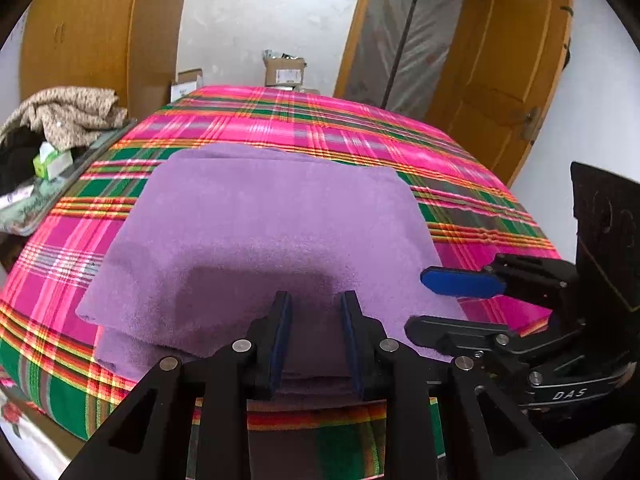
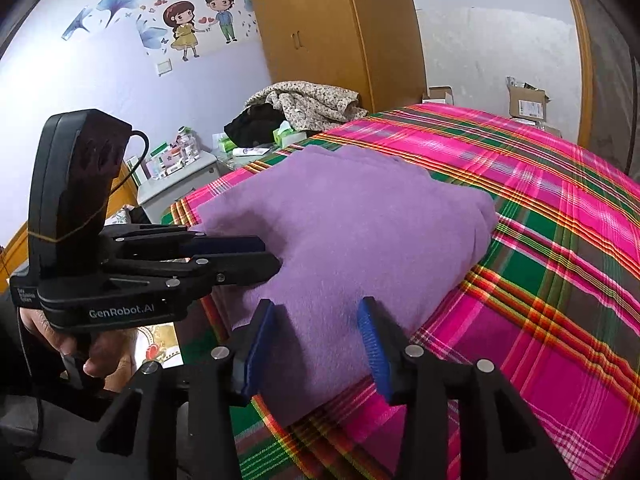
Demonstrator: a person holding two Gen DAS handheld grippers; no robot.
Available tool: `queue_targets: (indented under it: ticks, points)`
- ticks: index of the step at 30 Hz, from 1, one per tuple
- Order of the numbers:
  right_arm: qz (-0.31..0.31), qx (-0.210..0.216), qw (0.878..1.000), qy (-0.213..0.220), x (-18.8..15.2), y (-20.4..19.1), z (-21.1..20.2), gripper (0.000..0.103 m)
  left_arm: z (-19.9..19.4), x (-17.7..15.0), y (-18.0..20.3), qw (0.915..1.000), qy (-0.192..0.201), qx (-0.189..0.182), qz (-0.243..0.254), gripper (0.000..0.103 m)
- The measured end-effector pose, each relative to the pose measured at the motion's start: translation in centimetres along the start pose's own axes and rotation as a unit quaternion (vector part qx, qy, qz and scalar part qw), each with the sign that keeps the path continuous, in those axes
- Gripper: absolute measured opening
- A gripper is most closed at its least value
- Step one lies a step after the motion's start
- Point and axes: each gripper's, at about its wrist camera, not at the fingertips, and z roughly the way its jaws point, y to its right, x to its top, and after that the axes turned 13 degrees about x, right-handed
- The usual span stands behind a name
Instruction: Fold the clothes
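"GenRobot.AI" on left tongs (image 2: pixel 269 256) body, "DAS" on right tongs (image 1: pixel 440 304) body

Ahead of both my tongs the folded purple cloth (image 1: pixel 260 236) takes up the near part of the plaid bed cover (image 2: pixel 560 264), while past it and off to the right tong's outer side the cover lies flat and bare, so I have room to pass there. My right gripper (image 1: pixel 420 304) sits close beside my left gripper (image 2: pixel 272 258) over the cloth's near edge, leaving only a narrow lane between them. Beyond the left tong's outer side, a heap of clothes (image 2: pixel 312 100) and a cluttered white bedside cabinet (image 2: pixel 180 176) block the bed's edge.
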Motion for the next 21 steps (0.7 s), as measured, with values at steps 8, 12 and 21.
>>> queue_targets:
  ticks: [8,12,21]
  points:
    - [0.013,0.003,1.000,0.002,-0.4,0.2,-0.4,0.046,0.0,-0.2,-0.1,0.9999,0.012,0.002,0.000,0.027]
    - [0.017,0.003,1.000,-0.002,-0.4,0.2,-0.7,0.046,-0.1,-0.3,0.0,0.9998,0.018,0.001,0.003,0.027]
    - [0.080,0.014,0.996,0.022,0.2,1.9,-3.0,0.045,-1.7,0.6,-4.5,0.9986,0.031,0.016,-0.041,0.033]
